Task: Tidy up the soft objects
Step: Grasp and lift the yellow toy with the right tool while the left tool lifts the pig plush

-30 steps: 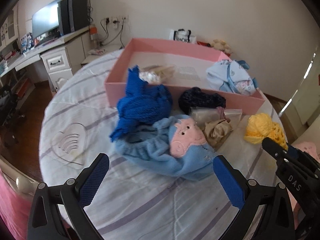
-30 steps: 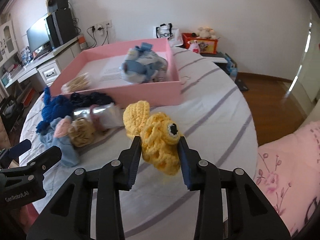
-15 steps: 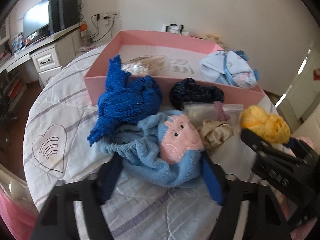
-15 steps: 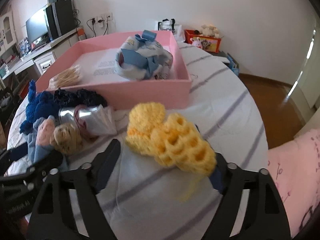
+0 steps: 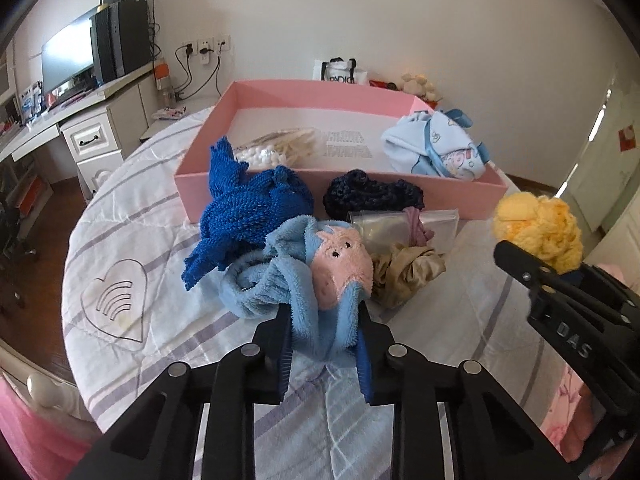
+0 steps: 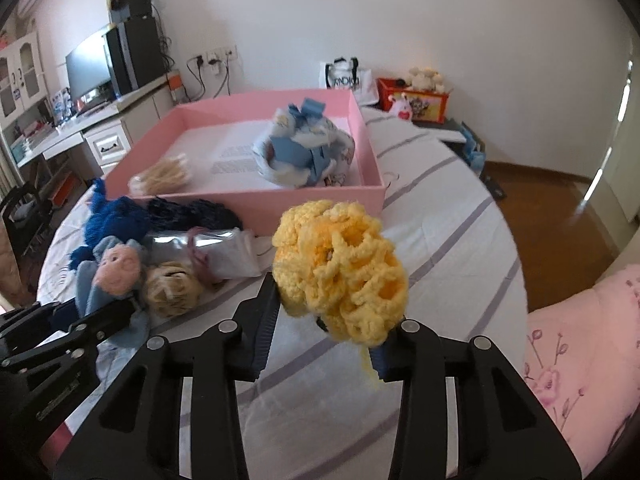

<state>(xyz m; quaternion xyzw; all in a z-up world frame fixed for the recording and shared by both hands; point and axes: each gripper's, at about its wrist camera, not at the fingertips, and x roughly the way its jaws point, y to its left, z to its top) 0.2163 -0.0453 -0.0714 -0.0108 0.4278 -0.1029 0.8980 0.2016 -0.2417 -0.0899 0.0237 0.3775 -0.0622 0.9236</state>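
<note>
Nestling between right gripper (image 6: 326, 314) jaws, yellow crochet (image 6: 340, 268).

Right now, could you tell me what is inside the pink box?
The pink box holds a pale blue baby garment bundle and a bag of cotton swabs on a printed white lining; anything beneath them is hidden.

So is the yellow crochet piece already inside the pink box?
No, the yellow crochet piece is clamped in the right gripper on the near side of the pink box, over the striped cloth.

Yellow crochet piece (image 6: 340, 264), pink box (image 5: 400, 98), purple-striped white cloth (image 5: 132, 236)
</note>
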